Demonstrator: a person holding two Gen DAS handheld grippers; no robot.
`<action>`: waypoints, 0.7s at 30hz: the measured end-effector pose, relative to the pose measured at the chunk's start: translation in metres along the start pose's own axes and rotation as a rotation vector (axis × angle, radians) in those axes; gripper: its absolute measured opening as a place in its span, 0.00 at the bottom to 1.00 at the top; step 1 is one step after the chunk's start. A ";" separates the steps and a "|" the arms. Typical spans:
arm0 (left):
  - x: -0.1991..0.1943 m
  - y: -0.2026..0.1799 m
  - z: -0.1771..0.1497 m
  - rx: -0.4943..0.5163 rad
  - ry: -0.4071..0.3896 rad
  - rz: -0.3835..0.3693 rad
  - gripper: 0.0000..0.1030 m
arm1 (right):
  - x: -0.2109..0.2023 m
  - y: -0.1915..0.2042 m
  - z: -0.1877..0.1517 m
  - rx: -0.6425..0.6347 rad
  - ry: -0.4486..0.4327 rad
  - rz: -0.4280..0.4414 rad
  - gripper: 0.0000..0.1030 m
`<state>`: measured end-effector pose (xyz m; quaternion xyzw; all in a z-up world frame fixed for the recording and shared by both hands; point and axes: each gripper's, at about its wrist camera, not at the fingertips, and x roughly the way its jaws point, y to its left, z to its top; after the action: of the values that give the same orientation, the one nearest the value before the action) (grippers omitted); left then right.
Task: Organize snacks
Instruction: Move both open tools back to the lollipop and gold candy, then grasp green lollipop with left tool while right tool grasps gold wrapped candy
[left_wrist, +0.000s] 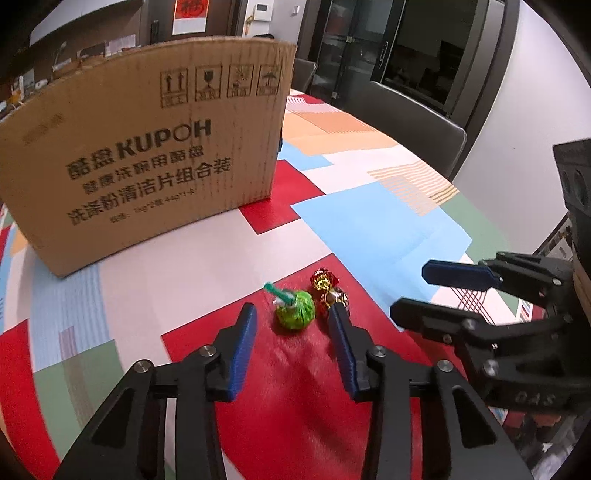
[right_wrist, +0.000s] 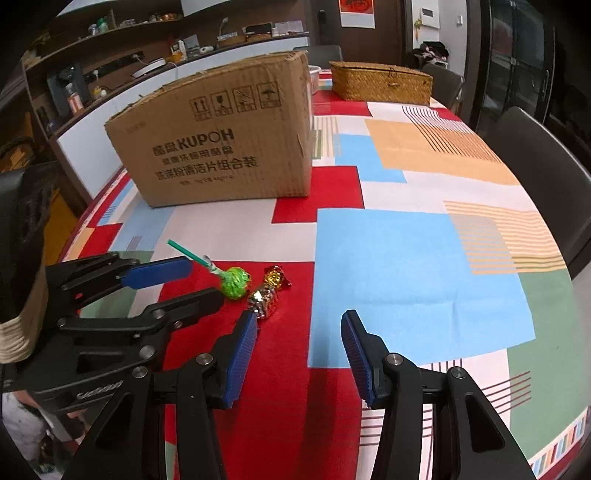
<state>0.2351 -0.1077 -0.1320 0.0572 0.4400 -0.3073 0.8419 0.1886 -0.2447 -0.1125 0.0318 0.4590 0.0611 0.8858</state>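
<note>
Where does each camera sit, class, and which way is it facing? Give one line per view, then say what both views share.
Left wrist: sits on the left gripper, looking forward over the table; its fingers flank the green foil-wrapped lollipop; the right gripper enters from the right.
Right wrist: sits on the right gripper, facing the patchwork tablecloth; the left gripper enters from the left.
Shared: lollipop, red-gold foil candy, brown cardboard box.
</note>
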 end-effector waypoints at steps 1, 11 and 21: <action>0.004 0.000 0.001 -0.002 0.004 -0.002 0.37 | 0.001 -0.001 0.001 0.003 0.003 0.000 0.47; 0.022 0.007 0.006 -0.045 0.037 -0.029 0.25 | 0.012 -0.004 0.004 0.025 0.028 0.019 0.47; -0.009 0.020 -0.001 -0.070 0.016 0.054 0.25 | 0.022 0.008 0.007 0.010 0.037 0.057 0.44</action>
<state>0.2419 -0.0872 -0.1288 0.0422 0.4555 -0.2683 0.8478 0.2067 -0.2337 -0.1256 0.0480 0.4743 0.0848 0.8750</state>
